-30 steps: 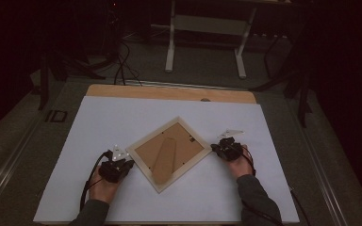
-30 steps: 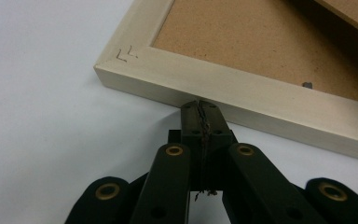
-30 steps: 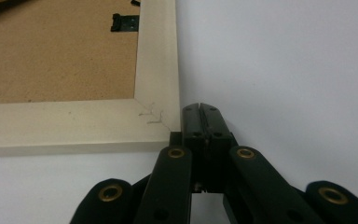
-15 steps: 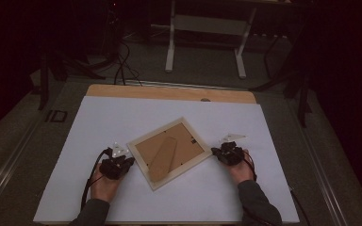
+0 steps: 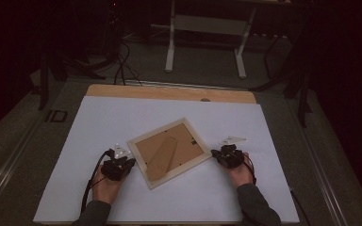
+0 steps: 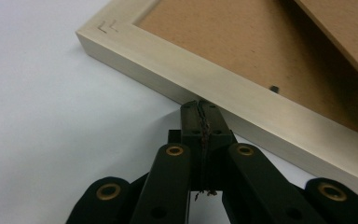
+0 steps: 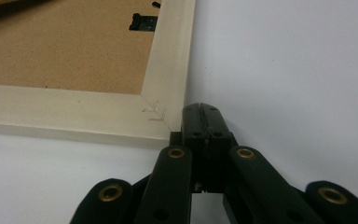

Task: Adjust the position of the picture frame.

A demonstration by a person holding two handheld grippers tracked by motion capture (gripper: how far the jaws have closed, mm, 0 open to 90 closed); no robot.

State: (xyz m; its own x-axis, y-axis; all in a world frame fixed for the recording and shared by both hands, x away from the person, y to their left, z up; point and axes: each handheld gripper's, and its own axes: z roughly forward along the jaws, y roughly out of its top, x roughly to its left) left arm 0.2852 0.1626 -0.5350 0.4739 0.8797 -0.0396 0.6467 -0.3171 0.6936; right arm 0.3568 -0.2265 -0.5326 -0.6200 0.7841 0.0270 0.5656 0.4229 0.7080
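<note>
1. Both pairs of jaws are pressed together with nothing between them. The left gripper (image 6: 200, 109) has its closed tips touching the outer edge of the picture frame (image 6: 223, 88); the right gripper (image 7: 200, 114) has its closed tips just beside the frame's near corner (image 7: 161, 114).
2. From the left tips the frame lies at twelve o'clock, its pale rail running from ten o'clock down toward four. From the right tips the frame spreads toward ten and eleven o'clock.
3. In the high view the frame (image 5: 169, 151) lies face down on the white table (image 5: 122, 117), turned askew, long axis roughly from eight to two o'clock. The left gripper (image 5: 120, 165) sits at its eight o'clock side, the right gripper (image 5: 226, 155) at its three o'clock corner; both are equally close.
4. Judged from this, any nudge from either side would turn or slide the frame flat on the table.
5. The gripper views show the brown backing board (image 6: 242, 42), a small black clip (image 7: 142, 21) and the mitred corner; the high view shows the folded stand (image 5: 162, 157) and the overall tilt.
</note>
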